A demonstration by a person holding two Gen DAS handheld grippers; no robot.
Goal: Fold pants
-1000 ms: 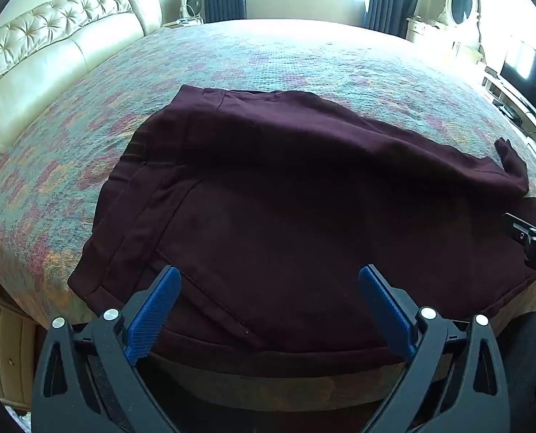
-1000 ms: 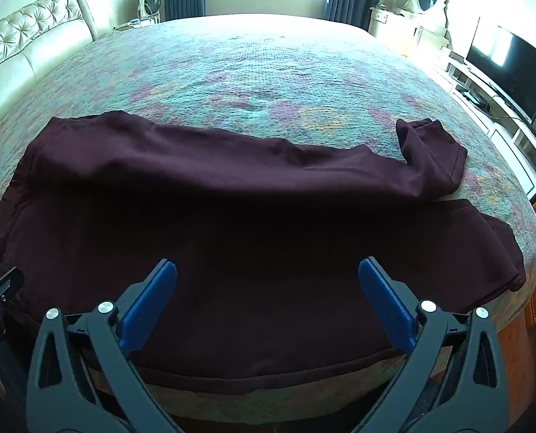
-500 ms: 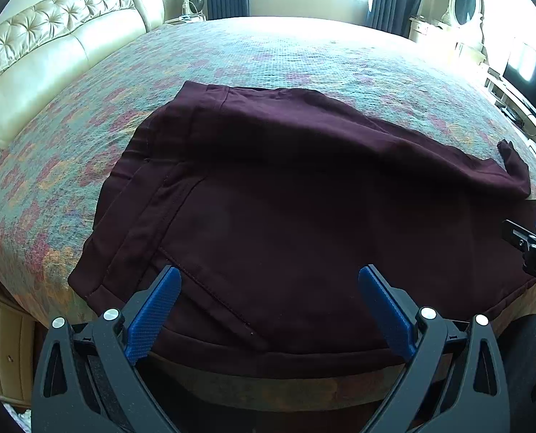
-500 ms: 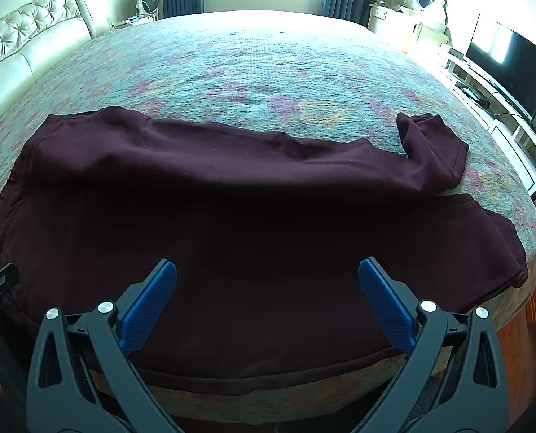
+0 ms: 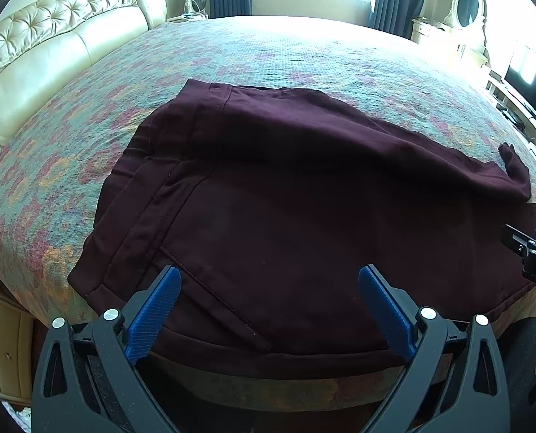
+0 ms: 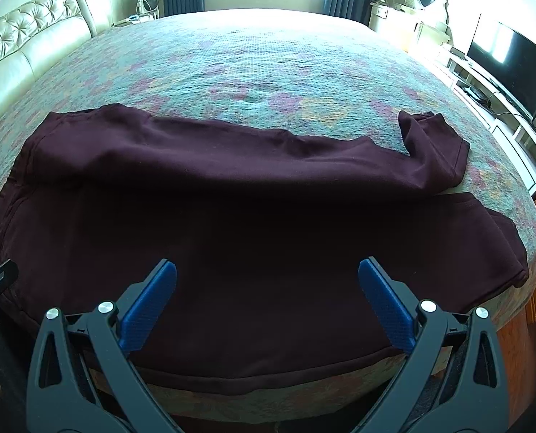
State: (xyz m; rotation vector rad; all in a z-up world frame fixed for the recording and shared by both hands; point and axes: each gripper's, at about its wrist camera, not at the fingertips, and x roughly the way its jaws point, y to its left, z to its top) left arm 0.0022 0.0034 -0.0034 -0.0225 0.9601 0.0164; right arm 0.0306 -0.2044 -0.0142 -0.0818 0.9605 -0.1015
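One pair of maroon pants [image 6: 232, 223], spread lengthwise across frame centre on the bed [image 6: 268, 72]; legs lie side by side (far cuff rumpled), no fold evident. Left gripper [image 5: 268, 303] and right gripper [image 6: 268, 296]: both wide, empty, hovering at the near hem.

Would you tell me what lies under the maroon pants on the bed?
The pants rest on the floral bedspread, which shows all around them. The spread beneath the fabric, and anything on it there, is covered and cannot be seen.
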